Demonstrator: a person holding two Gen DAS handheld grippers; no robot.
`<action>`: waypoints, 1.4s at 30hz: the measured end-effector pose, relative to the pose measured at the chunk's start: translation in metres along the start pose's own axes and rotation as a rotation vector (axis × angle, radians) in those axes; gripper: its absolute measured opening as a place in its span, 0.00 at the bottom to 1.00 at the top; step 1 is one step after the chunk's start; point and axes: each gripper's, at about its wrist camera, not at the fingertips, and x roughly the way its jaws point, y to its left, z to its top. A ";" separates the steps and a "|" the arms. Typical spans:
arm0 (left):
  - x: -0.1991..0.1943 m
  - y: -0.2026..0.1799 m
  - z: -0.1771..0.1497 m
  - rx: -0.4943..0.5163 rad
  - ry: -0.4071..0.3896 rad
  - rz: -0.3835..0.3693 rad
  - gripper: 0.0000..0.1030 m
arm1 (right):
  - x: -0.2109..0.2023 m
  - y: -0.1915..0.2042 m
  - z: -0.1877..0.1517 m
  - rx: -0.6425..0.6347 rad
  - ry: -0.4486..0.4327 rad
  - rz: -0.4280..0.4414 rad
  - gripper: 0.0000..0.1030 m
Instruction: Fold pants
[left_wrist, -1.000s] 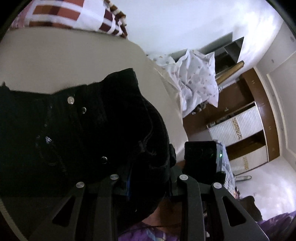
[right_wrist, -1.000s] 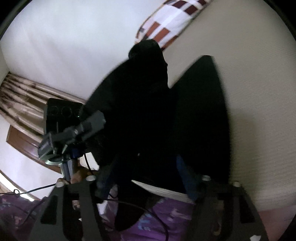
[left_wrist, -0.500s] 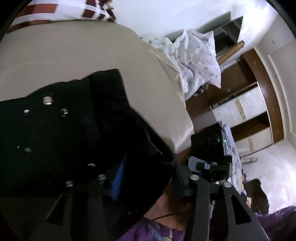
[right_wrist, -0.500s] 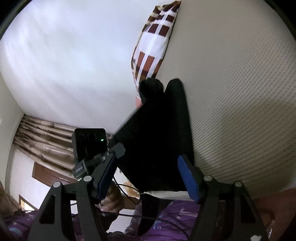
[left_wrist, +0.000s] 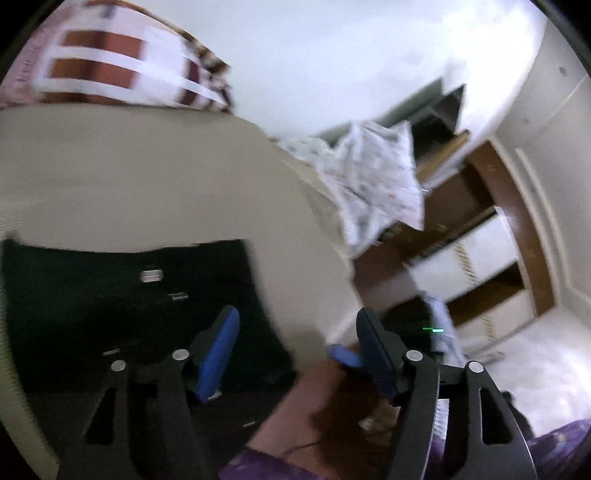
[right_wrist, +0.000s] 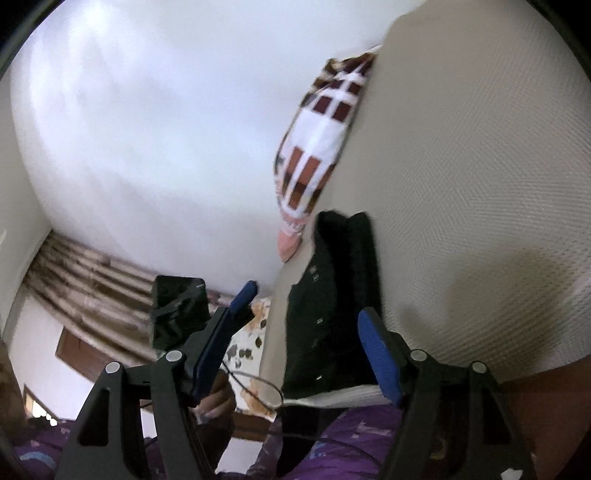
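Black pants (left_wrist: 122, 314) lie folded flat on a beige bed (left_wrist: 147, 177), close to the bed's near edge, their small metal studs smeared by motion blur in the left wrist view. The left gripper (left_wrist: 295, 332) stands wide, holding nothing; one blue pad sits over the dark cloth and the other past the bed's edge, and whether either touches the fabric cannot be told. In the right wrist view the same pants (right_wrist: 332, 314) appear as a narrow dark strip along the bed's (right_wrist: 480, 184) edge, their near end cut off behind the gripper frame. The right gripper (right_wrist: 306, 314) is also spread wide and holds nothing. A brown-and-white checked pillow (right_wrist: 317, 147) rests at the far end of the bed, partly blurred. A white patterned cloth (left_wrist: 376, 184) hangs beyond the bed's far corner, in front of a brown wardrobe (left_wrist: 480, 258) whose details are hard to make out.
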 end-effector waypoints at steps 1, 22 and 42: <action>-0.006 0.004 -0.003 -0.002 -0.008 0.026 0.65 | 0.005 0.007 -0.003 -0.024 0.016 -0.003 0.66; -0.060 0.081 -0.076 -0.186 -0.037 0.137 0.66 | 0.085 0.026 -0.032 -0.209 0.142 -0.468 0.33; -0.078 0.088 -0.079 -0.230 -0.071 0.109 0.69 | 0.052 0.051 -0.028 0.024 -0.008 -0.319 0.00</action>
